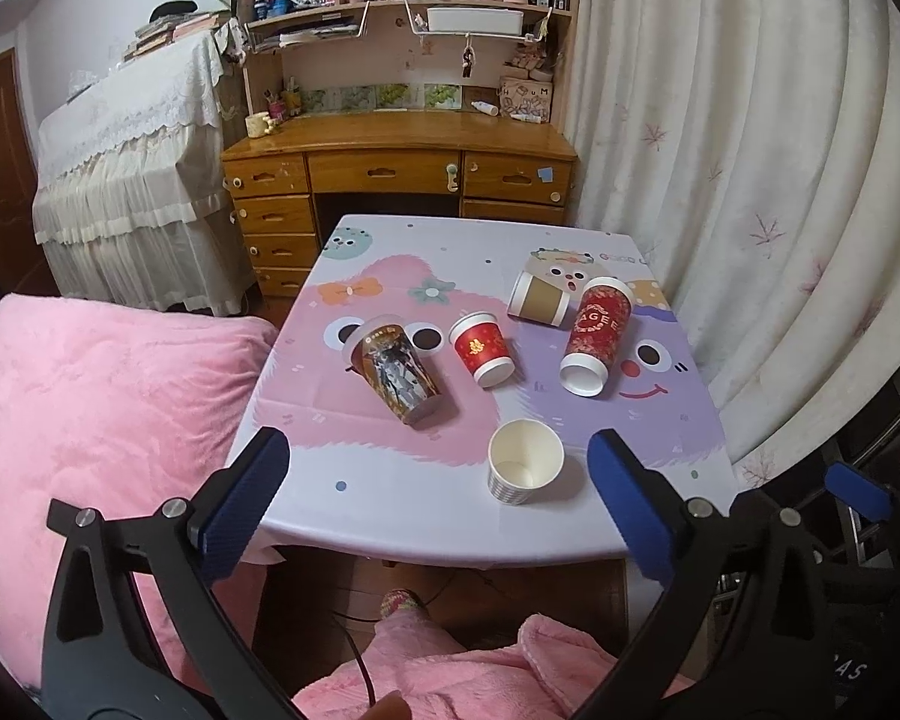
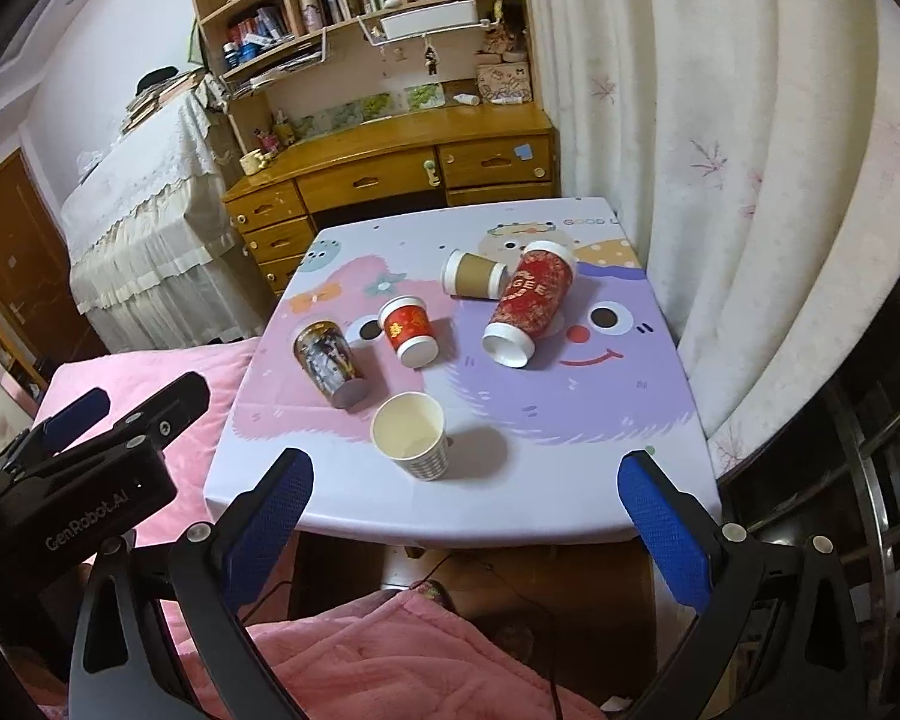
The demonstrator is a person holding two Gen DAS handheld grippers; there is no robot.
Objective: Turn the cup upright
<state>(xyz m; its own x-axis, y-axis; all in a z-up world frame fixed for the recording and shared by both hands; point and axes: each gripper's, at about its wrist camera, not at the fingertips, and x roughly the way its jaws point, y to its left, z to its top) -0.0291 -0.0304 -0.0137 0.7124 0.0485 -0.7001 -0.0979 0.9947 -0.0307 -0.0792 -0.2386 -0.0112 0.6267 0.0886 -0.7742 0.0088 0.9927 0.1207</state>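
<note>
**Four cups down, one upright**

Both the left gripper (image 1: 438, 501) and right gripper (image 2: 468, 507) gape wide, holding nothing, short of the table (image 1: 390, 516). The tall red cup (image 1: 597, 336) lies far-right, axis near-to-far, base nearest; the white cup (image 1: 525, 468) stands near.

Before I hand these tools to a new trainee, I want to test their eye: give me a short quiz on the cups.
1. How many cups lie on their sides on the table?
2. True or false: the white cup stands upright with its mouth up.
3. Which touches the brown cup: (a) the tall red cup, (b) the small red cup, (c) the dark printed cup?

Key: 1. Four. 2. True. 3. (a). Both the left tool and the right tool are open and empty.
</note>
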